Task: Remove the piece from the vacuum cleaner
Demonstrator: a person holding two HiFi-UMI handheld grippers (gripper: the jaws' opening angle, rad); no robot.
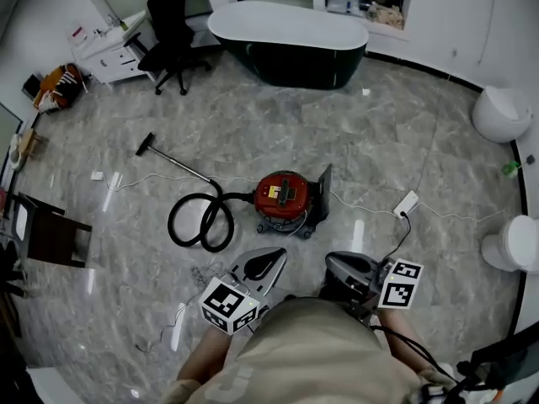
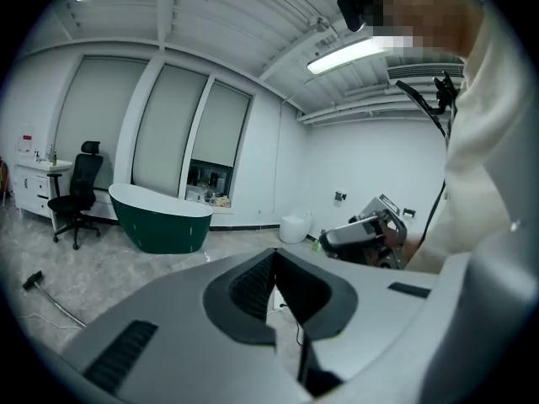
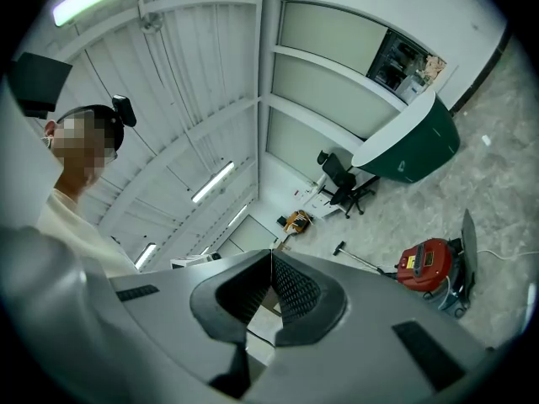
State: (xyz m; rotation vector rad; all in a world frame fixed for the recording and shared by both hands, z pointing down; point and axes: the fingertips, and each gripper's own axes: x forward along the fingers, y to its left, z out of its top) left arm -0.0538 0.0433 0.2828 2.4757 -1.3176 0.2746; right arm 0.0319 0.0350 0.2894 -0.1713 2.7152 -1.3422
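Head view: your left tongs (image 1: 263,261) and right tongs (image 1: 347,266) are clenched, empty; ahead, the cord (image 1: 364,208) beside the vacuum cleaner (image 1: 285,199) could trip you.

A large bathroom-like showroom: freestanding tub (image 1: 290,45), toilets (image 1: 501,112) by the wall, marble floor (image 1: 253,133), office chair (image 1: 173,28).

Left gripper (image 2: 274,255) and right gripper (image 3: 271,255) held before the torso, jaws together, empty.
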